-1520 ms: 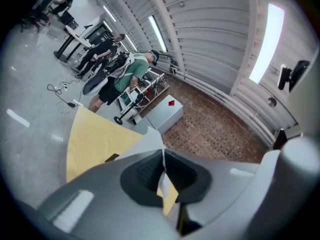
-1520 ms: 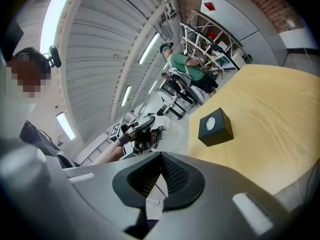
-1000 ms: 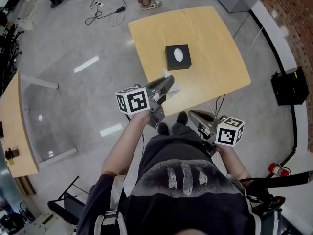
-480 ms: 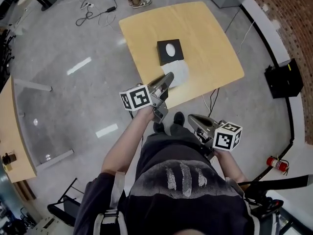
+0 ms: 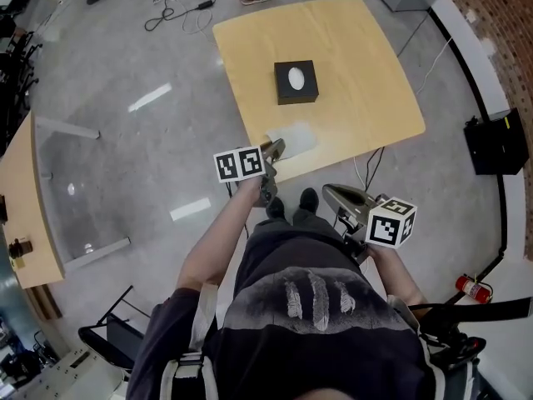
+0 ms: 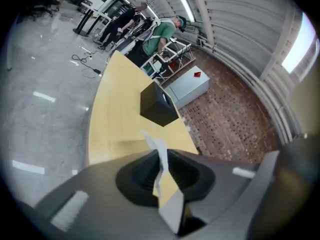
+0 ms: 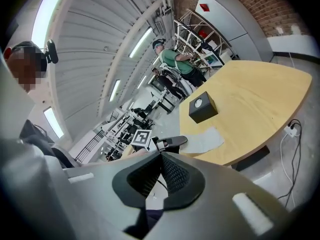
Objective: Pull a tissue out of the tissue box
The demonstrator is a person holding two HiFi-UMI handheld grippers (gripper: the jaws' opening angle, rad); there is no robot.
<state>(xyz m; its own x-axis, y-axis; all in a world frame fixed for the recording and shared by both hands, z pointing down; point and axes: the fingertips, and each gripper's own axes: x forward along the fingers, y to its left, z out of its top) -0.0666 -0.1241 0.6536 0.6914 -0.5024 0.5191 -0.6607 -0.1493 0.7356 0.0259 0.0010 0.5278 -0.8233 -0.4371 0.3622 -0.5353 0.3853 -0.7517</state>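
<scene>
Two tools in play: my left gripper (image 5: 275,147), left of centre, has its jaws just opening, still pinching a corner of the tissue (image 5: 293,137). The tissue lies on the table's (image 5: 366,73) near edge, below the tissue box (image 5: 296,82). I judge this the release, so next I let go fully and back away. My right gripper (image 5: 329,192), lower right, is clenched on nothing.

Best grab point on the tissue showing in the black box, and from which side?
The white tissue showing in the oval slot on top of the tissue box. Probably come straight down from above: the box sits flat, slot facing up, sides closed.
</scene>
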